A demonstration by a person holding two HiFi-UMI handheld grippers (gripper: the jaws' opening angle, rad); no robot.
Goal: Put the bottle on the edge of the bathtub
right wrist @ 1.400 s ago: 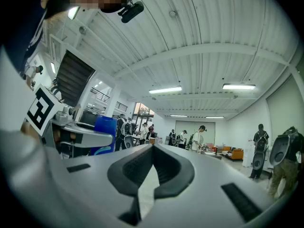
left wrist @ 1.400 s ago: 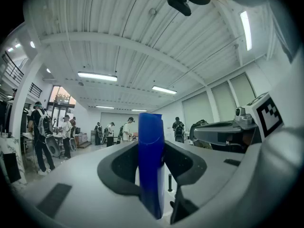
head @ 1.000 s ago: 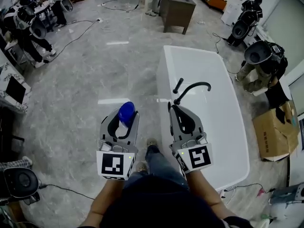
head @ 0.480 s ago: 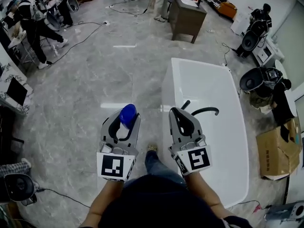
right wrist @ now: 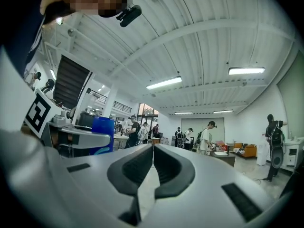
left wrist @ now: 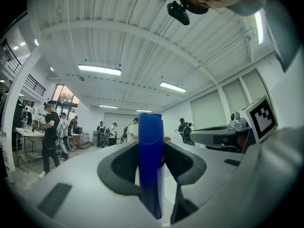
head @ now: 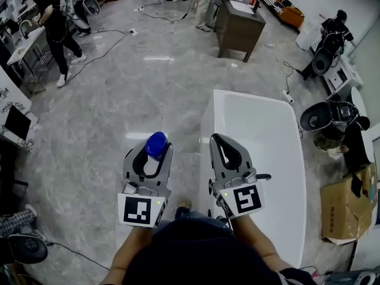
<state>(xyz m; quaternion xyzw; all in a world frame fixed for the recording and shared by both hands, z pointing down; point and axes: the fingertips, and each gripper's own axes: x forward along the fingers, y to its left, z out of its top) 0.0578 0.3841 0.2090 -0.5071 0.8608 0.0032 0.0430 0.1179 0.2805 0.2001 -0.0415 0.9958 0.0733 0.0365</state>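
A bottle with a blue cap (head: 157, 143) stands upright between the jaws of my left gripper (head: 153, 150), which is shut on it; in the left gripper view the bottle (left wrist: 151, 165) fills the gap between the pads. My right gripper (head: 221, 145) is shut with nothing in it, its tips meeting in the right gripper view (right wrist: 153, 146), where the blue bottle (right wrist: 102, 135) shows at the left. The white bathtub (head: 257, 159) lies under and beyond the right gripper. Both grippers are held level, above the floor and the tub's near left edge.
A dark faucet (head: 260, 177) juts out beside the right gripper. A brown cabinet (head: 240, 28) stands beyond the tub. A cardboard box (head: 343, 203) and black equipment (head: 323, 116) are at the right. People (head: 53, 25) work at the far left. Cables run over the grey floor.
The view has shifted forward: the tub and faucet have slid down and closer under the right gripper. Both grippers keep their pose, the left one still holding the bottle.
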